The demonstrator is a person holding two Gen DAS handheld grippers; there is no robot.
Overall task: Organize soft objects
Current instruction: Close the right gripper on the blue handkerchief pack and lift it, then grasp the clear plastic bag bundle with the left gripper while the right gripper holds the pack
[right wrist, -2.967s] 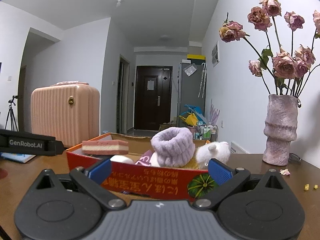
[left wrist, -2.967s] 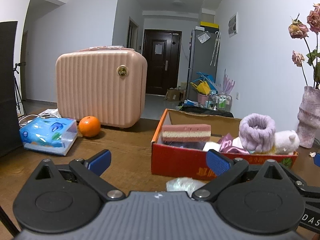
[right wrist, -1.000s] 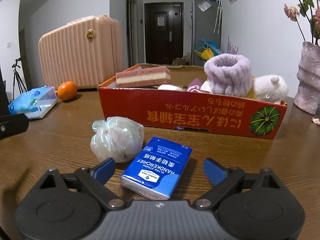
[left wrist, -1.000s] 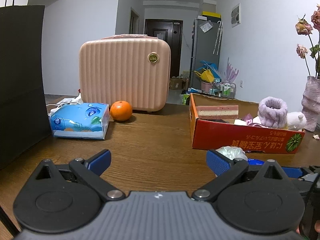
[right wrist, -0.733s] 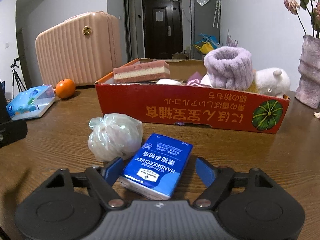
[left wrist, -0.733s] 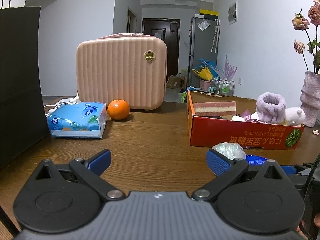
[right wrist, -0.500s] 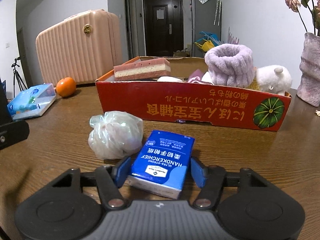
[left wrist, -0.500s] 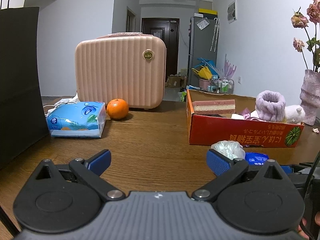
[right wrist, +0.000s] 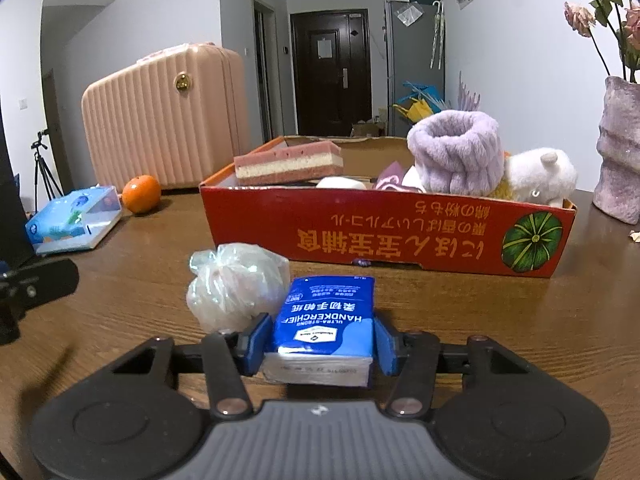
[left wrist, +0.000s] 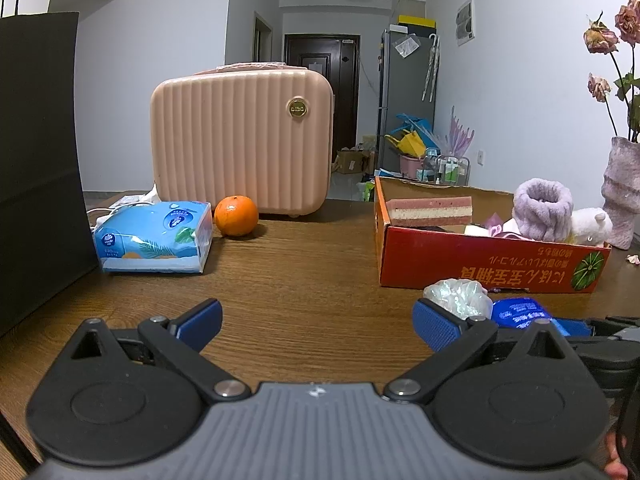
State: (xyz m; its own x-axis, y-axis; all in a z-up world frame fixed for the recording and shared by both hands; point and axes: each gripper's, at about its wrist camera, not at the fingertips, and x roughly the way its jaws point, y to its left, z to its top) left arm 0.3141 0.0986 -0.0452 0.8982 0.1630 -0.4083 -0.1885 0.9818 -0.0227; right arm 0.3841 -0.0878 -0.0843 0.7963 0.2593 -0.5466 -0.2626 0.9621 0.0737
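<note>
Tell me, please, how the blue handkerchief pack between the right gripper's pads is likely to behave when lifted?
The blue handkerchief pack is soft paper tissue in film, so probably light and squashy. The right gripper has just been closing on its long sides; the glossy wrap may slip. Its free front end could sag.

The vase (right wrist: 621, 148) is cut off by the right edge in both views. The box (right wrist: 384, 232) wall hides the lower parts of the sponge (right wrist: 289, 162), headband (right wrist: 456, 154) and plush (right wrist: 540, 178). Small print on the tissue pack (right wrist: 326, 316) is too fine to read. A fingertip (left wrist: 614, 466) barely shows at the left view's corner.
</note>
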